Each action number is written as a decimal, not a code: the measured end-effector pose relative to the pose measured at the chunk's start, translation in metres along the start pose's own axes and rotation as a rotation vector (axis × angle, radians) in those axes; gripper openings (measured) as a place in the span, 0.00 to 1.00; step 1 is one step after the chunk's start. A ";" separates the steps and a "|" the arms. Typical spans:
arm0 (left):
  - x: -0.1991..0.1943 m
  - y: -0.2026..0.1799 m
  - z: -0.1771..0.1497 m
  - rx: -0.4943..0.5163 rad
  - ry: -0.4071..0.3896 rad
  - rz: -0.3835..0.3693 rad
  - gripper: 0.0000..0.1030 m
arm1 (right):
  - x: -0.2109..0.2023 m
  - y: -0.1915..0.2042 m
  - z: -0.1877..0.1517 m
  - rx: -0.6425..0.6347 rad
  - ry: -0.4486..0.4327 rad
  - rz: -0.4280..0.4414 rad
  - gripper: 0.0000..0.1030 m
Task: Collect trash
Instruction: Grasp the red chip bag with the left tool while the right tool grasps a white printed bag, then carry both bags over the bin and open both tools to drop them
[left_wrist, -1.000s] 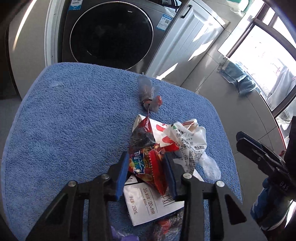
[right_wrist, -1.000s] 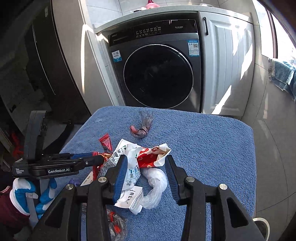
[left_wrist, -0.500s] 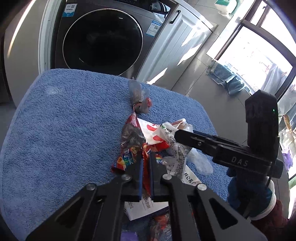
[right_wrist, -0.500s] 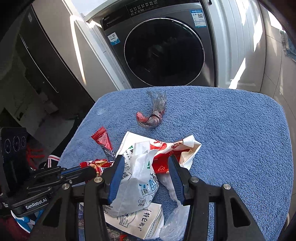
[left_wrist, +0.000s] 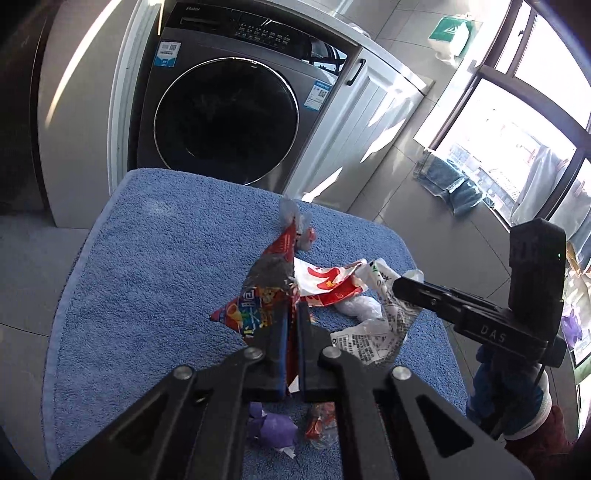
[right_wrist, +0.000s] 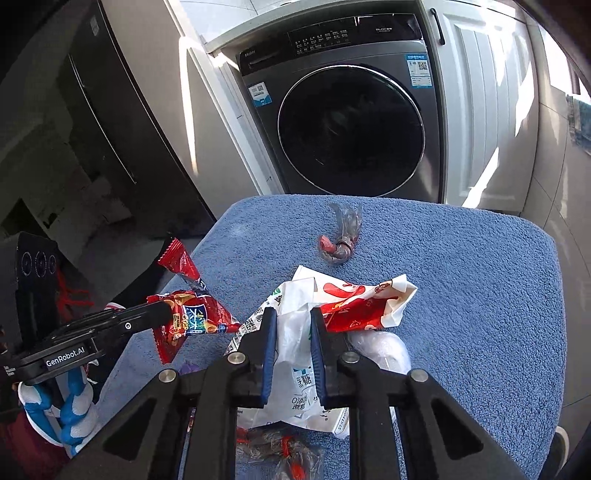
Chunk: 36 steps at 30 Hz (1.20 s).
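My left gripper (left_wrist: 292, 314) is shut on a red snack wrapper (left_wrist: 264, 291) and holds it above the blue towel (left_wrist: 155, 258); the wrapper also shows in the right wrist view (right_wrist: 188, 310). My right gripper (right_wrist: 291, 317) is shut on a white plastic bag (right_wrist: 291, 347), which shows in the left wrist view (left_wrist: 384, 317). A red and white paper bag (right_wrist: 365, 302) lies just right of it. A small twisted clear wrapper (right_wrist: 341, 236) lies farther back on the towel.
A front-loading washing machine (right_wrist: 351, 133) stands behind the towel-covered surface, with a white cabinet (right_wrist: 484, 110) to its right. A purple scrap (left_wrist: 273, 428) and crumpled clear wrappers (right_wrist: 280, 450) lie near the front edge. Tiled floor (left_wrist: 406, 192) is on the right.
My left gripper closed on the red snack wrapper and lifted it. My right gripper moved forward and closed on the white plastic bag.
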<state>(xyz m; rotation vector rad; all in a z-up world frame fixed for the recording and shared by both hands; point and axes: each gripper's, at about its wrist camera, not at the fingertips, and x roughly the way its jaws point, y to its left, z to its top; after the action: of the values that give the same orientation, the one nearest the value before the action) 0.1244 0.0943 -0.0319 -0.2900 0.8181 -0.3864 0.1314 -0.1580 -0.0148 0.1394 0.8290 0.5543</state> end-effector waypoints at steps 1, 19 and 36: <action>-0.007 -0.003 0.000 0.005 -0.009 0.003 0.03 | -0.009 0.003 0.000 -0.005 -0.015 -0.005 0.16; -0.089 -0.118 -0.009 0.172 -0.104 -0.072 0.03 | -0.202 -0.017 -0.054 0.023 -0.279 -0.200 0.16; 0.051 -0.341 -0.062 0.456 0.193 -0.311 0.03 | -0.298 -0.177 -0.164 0.279 -0.284 -0.519 0.16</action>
<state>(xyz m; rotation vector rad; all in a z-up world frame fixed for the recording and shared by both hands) 0.0341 -0.2388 0.0297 0.0495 0.8492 -0.8876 -0.0774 -0.4783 0.0129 0.2429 0.6270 -0.0722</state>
